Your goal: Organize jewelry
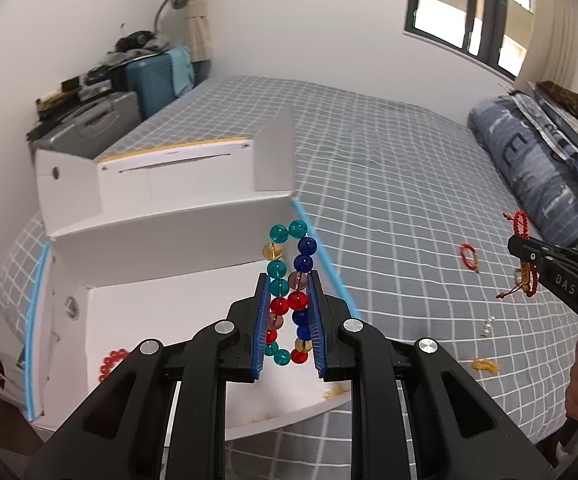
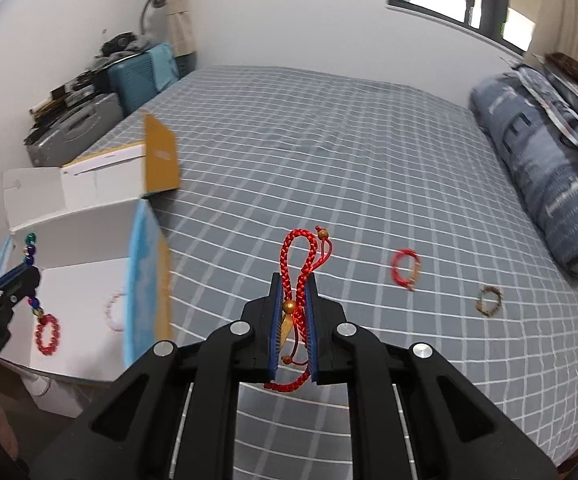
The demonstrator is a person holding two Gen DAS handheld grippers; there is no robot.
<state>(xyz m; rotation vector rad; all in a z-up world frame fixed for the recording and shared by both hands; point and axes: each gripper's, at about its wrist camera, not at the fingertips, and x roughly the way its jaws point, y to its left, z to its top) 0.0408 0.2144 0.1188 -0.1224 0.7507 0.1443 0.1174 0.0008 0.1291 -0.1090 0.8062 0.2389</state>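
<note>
Left gripper point(image 1: 289, 312) pinching the bead bracelet point(image 1: 289, 288), right gripper point(image 2: 293, 312) pinching the red cord bracelet point(image 2: 303, 264) — carry each over the white box point(image 1: 169, 300) by the bed's edge before releasing

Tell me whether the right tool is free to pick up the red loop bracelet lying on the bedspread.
Probably not yet. The right tool is shut on a red braided cord bracelet, so its pads are occupied. The path to the red loop bracelet looks clear across the bedspread.

Two grippers point(image 1: 288, 280), one box point(image 1: 161, 296), and six bracelets point(image 2: 405, 269) in view.
</note>
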